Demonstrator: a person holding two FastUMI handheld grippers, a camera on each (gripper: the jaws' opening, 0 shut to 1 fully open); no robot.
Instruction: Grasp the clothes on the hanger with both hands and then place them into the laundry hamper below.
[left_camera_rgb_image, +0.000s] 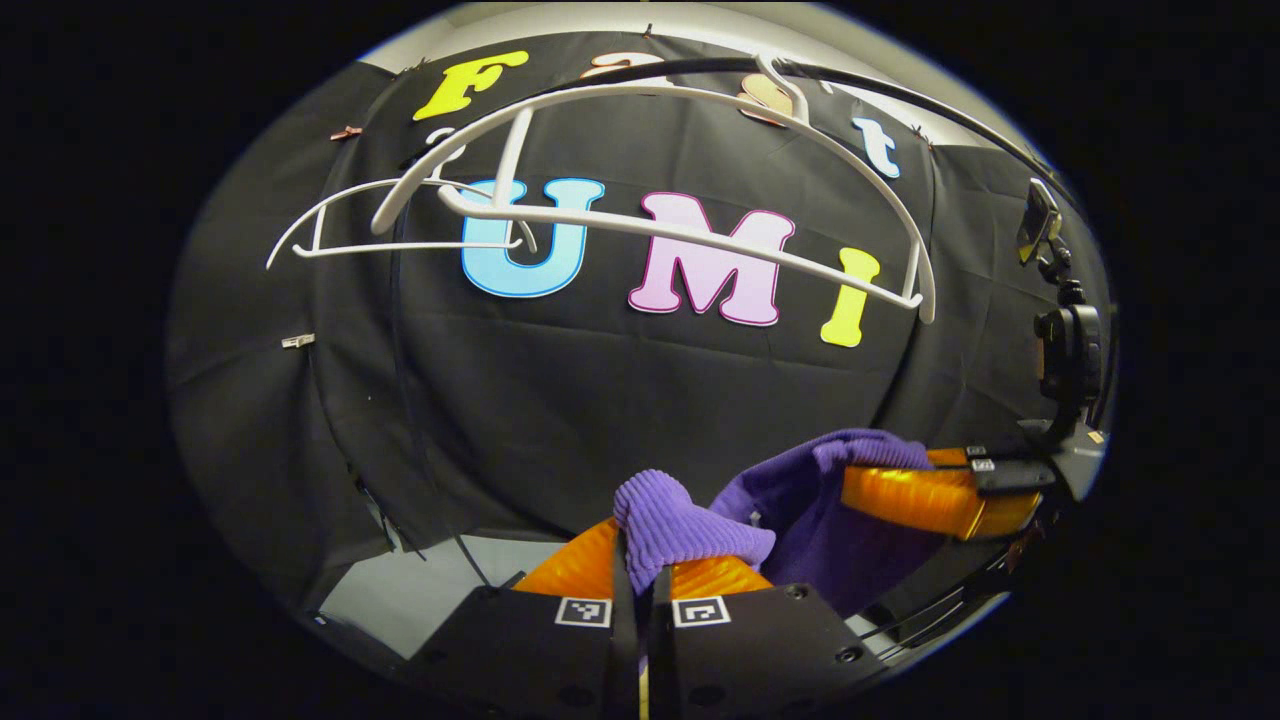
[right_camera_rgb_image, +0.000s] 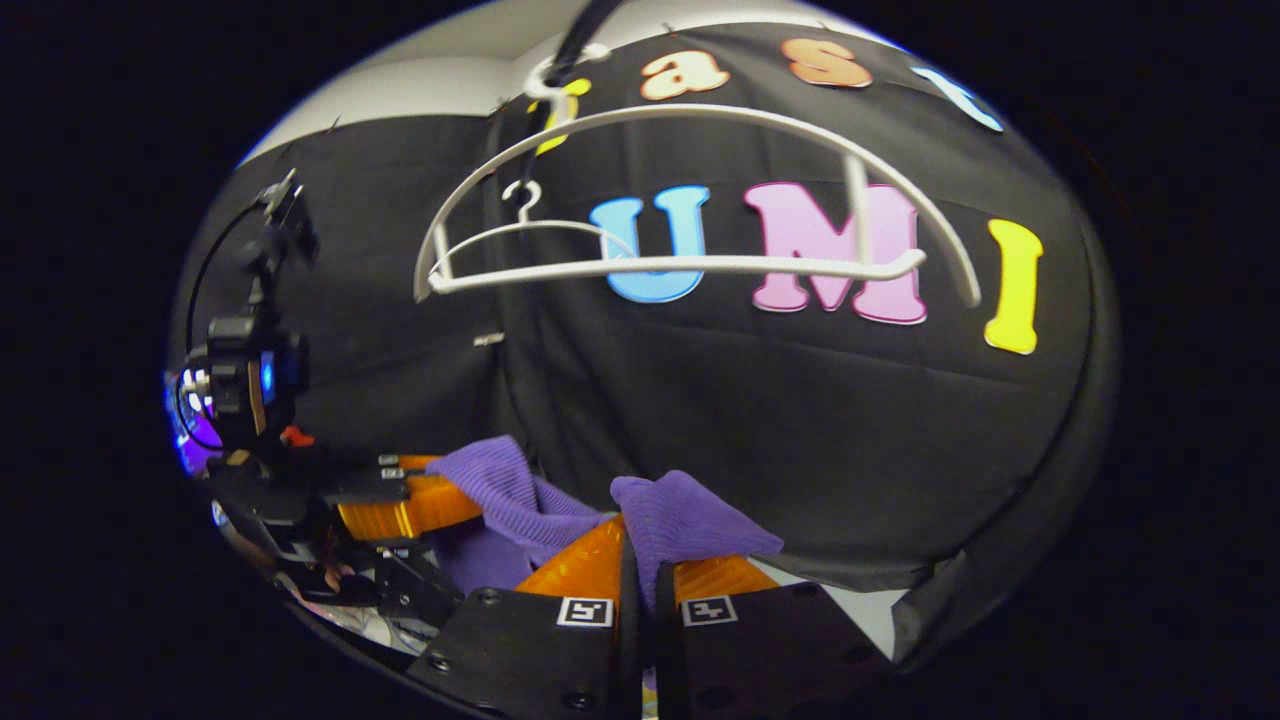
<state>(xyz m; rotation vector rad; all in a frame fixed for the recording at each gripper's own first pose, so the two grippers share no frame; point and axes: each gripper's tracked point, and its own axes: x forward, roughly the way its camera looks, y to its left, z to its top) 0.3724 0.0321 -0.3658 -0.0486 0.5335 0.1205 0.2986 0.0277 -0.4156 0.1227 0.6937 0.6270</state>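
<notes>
Left tool (left_camera_rgb_image: 640, 575): orange fingers (left_camera_rgb_image: 575, 565) pressed close together, pinching a fold of the purple garment (left_camera_rgb_image: 665, 525) between them. The knit bunches up into a rounded lump just above the fingertips.

Right tool (right_camera_rgb_image: 640, 565): same state, orange fingers (right_camera_rgb_image: 580, 560) nearly closed, clamped on another bunch of the purple garment (right_camera_rgb_image: 680, 520), which stands up as a soft fold over the tips.

In the left gripper view the right tool (left_camera_rgb_image: 935, 500) shows to the right, its orange fingers gripping the cloth, with a black camera mount (left_camera_rgb_image: 1065, 350) rising above it. In the right gripper view the left tool (right_camera_rgb_image: 410, 505) shows to the left, also holding cloth, its own black mount (right_camera_rgb_image: 245, 375) above.

The garment hangs slack between the two tools, a sagging purple span, off the hanger and held low in front of the black cloth wall (left_camera_rgb_image: 620, 400).

Above and farther back, a white hanger (left_camera_rgb_image: 700, 230) hangs bare from a dark rail (left_camera_rgb_image: 900, 95), tilted. A second, smaller white hanger (left_camera_rgb_image: 400, 235) hangs to its left, farther off, also bare.

Near the left tool's base, a pale surface (left_camera_rgb_image: 420, 595) shows below the wall's hem. The hamper cannot be made out.
</notes>
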